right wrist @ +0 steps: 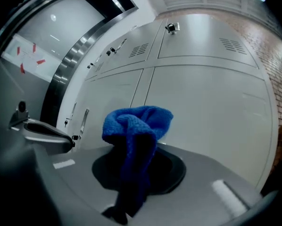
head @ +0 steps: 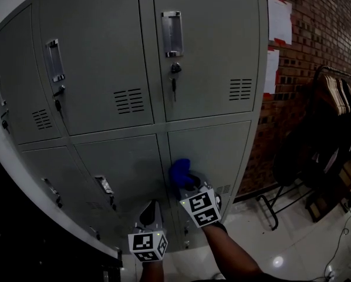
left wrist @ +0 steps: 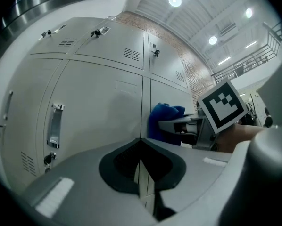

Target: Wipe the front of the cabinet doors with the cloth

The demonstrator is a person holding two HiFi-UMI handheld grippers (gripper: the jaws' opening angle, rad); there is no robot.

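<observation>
The grey metal cabinet (head: 211,57) has two rows of doors with handles and locks. My right gripper (head: 187,187) is shut on a bunched blue cloth (head: 179,171), which it holds against the upper left corner of the lower right door (head: 213,151), beside the seam. In the right gripper view the cloth (right wrist: 137,126) sticks up from between the jaws toward the door. My left gripper (head: 151,215) is lower and to the left, in front of the neighbouring lower door (head: 125,169); its jaws are shut with nothing in them (left wrist: 141,149). From there the cloth (left wrist: 162,119) appears just right of the seam.
A brick wall (head: 316,34) with white papers (head: 279,19) stands right of the cabinet. A clothes rack (head: 334,98) with hangers and dark garments is at the right. Boxes (head: 346,181) and a cable lie on the glossy floor (head: 281,239) below.
</observation>
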